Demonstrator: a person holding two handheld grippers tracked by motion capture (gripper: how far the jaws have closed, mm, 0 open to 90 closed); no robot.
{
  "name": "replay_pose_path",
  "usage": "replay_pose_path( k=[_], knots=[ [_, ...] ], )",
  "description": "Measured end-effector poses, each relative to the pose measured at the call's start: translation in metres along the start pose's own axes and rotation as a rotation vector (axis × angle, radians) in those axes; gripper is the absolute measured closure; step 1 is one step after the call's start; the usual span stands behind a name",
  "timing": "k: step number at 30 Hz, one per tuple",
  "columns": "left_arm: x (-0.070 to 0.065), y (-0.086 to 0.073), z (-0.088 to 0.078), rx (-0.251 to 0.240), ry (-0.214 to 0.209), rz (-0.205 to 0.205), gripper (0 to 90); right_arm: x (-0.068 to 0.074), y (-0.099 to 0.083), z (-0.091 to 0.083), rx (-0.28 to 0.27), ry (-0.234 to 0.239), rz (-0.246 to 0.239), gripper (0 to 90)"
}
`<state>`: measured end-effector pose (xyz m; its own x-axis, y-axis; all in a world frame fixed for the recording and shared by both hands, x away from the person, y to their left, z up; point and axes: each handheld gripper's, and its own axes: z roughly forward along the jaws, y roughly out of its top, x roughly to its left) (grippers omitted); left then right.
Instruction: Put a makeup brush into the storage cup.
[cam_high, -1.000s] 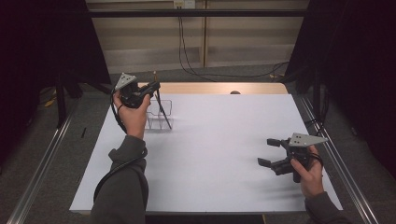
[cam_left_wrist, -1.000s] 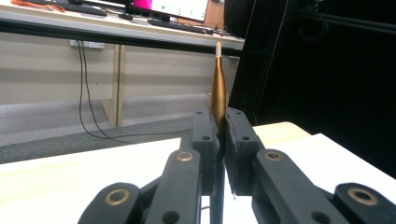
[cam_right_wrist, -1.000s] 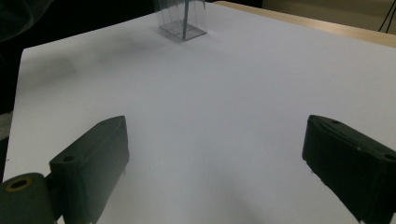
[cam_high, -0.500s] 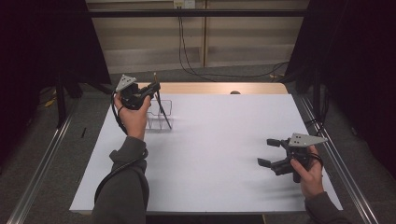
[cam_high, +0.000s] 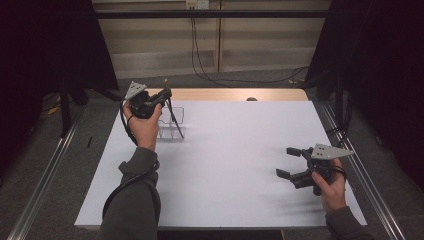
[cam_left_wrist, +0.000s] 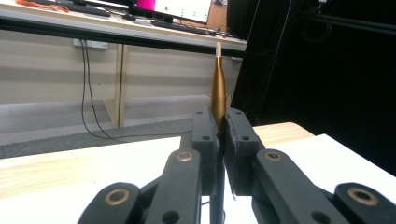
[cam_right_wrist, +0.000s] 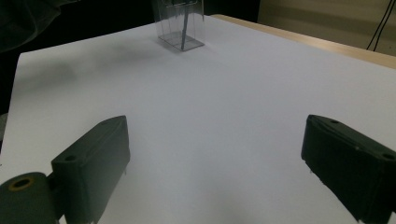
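Jaws of left gripper (cam_left_wrist: 218, 140) pinch pen (cam_left_wrist: 217, 88) (right gripper (cam_high: 290, 162) agape mid-table).

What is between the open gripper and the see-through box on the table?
Nothing visible. Between the right gripper, jaws wide apart, and the clear box lies bare white table. The left gripper holds a gold-tipped pen up at the box, on its far side.
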<state>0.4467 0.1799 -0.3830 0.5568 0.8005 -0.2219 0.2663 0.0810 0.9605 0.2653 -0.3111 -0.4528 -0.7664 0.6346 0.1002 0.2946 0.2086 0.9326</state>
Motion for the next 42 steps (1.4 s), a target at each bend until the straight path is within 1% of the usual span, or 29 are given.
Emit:
replay_pose_path(
  k=[3, 5, 9, 10, 12, 15, 18, 20, 21, 23, 24, 26, 28, 30, 31, 33, 35, 40, 42],
  knots=[
    [-0.001, -0.001, 0.001, -0.002, 0.013, -0.002, 84.0, 0.0, -0.001, 0.001, 0.004, 0.005, -0.002, 7.6],
    [-0.001, -0.002, 0.001, -0.003, 0.01, -0.002, 84.0, 0.001, -0.001, 0.001, 0.002, 0.003, 0.003, 7.5],
    [-0.001, -0.003, 0.002, -0.004, 0.006, -0.003, 83.9, 0.001, -0.001, 0.0, -0.013, 0.007, -0.005, 7.3],
    [0.0, -0.004, 0.002, 0.005, 0.007, 0.002, 83.9, 0.001, -0.001, 0.0, -0.016, 0.009, -0.003, 7.3],
    [0.0, -0.005, 0.002, 0.001, 0.017, 0.001, 83.9, 0.0, -0.001, 0.0, -0.018, 0.009, -0.005, 7.3],
    [0.0, -0.006, 0.003, 0.003, 0.022, 0.001, 83.9, 0.0, -0.001, -0.001, -0.018, 0.01, -0.006, 7.3],
    [0.0, -0.007, 0.003, 0.002, 0.011, -0.002, 83.9, 0.001, -0.001, -0.001, -0.017, 0.012, -0.008, 7.3],
    [0.0, -0.008, 0.003, 0.007, 0.019, 0.004, 83.9, 0.001, -0.001, 0.0, -0.016, 0.014, -0.008, 7.3],
    [0.0, -0.009, 0.003, 0.002, 0.012, -0.002, 83.9, 0.001, -0.001, 0.0, -0.016, 0.015, -0.009, 7.3],
    [0.0, -0.01, 0.003, 0.005, 0.02, 0.001, 83.9, 0.001, -0.001, 0.0, -0.012, 0.013, -0.007, 7.3],
    [0.001, -0.011, 0.003, 0.005, 0.011, 0.002, 83.9, 0.001, -0.001, 0.0, -0.011, 0.017, -0.008, 7.3],
    [0.001, -0.013, 0.003, 0.003, 0.018, 0.008, 83.9, 0.001, 0.0, 0.0, -0.012, 0.018, -0.012, 7.3],
    [0.001, -0.014, 0.002, 0.009, 0.014, 0.013, 83.8, 0.001, -0.001, 0.0, -0.012, 0.019, -0.01, 7.3],
    [0.001, -0.015, 0.002, 0.006, 0.017, 0.012, 83.8, 0.001, -0.001, 0.0, -0.008, 0.019, -0.007, 7.3],
    [0.001, -0.015, 0.001, 0.011, 0.006, 0.015, 83.8, 0.001, -0.001, 0.0, -0.009, 0.018, -0.008, 7.3],
    [0.0, -0.016, 0.001, 0.017, 0.013, 0.015, 83.8, 0.001, -0.001, 0.0, -0.008, 0.019, -0.007, 7.3],
    [0.0, -0.018, 0.001, 0.018, 0.007, 0.014, 83.8, 0.0, -0.001, 0.0, -0.01, 0.021, -0.009, 7.3],
    [-0.001, -0.02, 0.0, 0.02, 0.012, 0.019, 83.8, 0.001, -0.001, 0.0, -0.01, 0.022, -0.01, 7.3],
    [-0.001, -0.021, 0.0, 0.021, 0.006, 0.015, 83.8, 0.001, -0.001, 0.0, -0.008, 0.022, -0.011, 7.3]
  ],
)
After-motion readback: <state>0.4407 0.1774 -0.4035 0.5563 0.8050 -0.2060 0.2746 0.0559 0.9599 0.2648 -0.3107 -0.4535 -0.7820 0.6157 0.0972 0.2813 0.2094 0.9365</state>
